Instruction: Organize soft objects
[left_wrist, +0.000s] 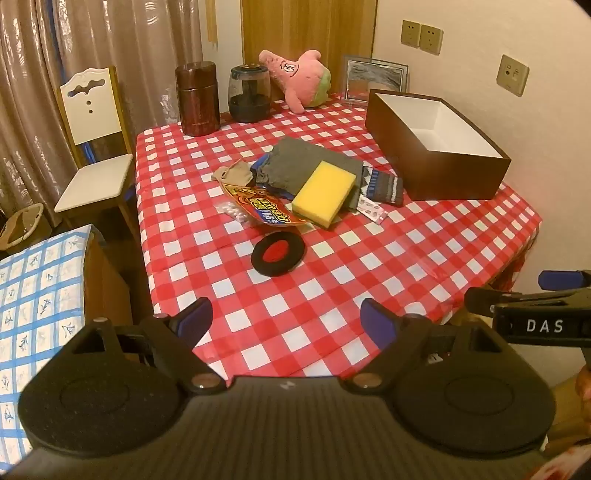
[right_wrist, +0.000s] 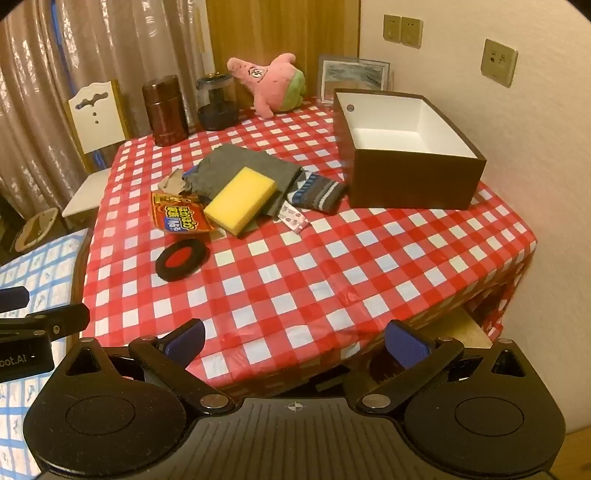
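A yellow sponge (left_wrist: 324, 192) (right_wrist: 240, 199) lies on a grey cloth (left_wrist: 308, 166) (right_wrist: 240, 162) in the middle of the checked table. A striped sock (left_wrist: 384, 186) (right_wrist: 317, 192) lies to its right, a beige sock (left_wrist: 232, 174) (right_wrist: 171, 181) to its left. A pink star plush (left_wrist: 295, 79) (right_wrist: 269, 83) leans at the back. A black and red round pad (left_wrist: 277, 254) (right_wrist: 181, 260) lies nearer me. An empty brown box (left_wrist: 436, 144) (right_wrist: 406, 147) stands at the right. My left gripper (left_wrist: 286, 323) and right gripper (right_wrist: 295, 341) hover open over the near table edge, holding nothing.
A red snack packet (left_wrist: 264, 210) (right_wrist: 177, 216) and a small sachet (left_wrist: 371, 211) (right_wrist: 293, 218) lie by the pile. A brown canister (left_wrist: 197, 98) (right_wrist: 164, 109), a dark jar (left_wrist: 249, 94) (right_wrist: 217, 101) and a picture frame (left_wrist: 376, 77) (right_wrist: 354, 77) stand at the back. A white chair (left_wrist: 94, 147) stands left.
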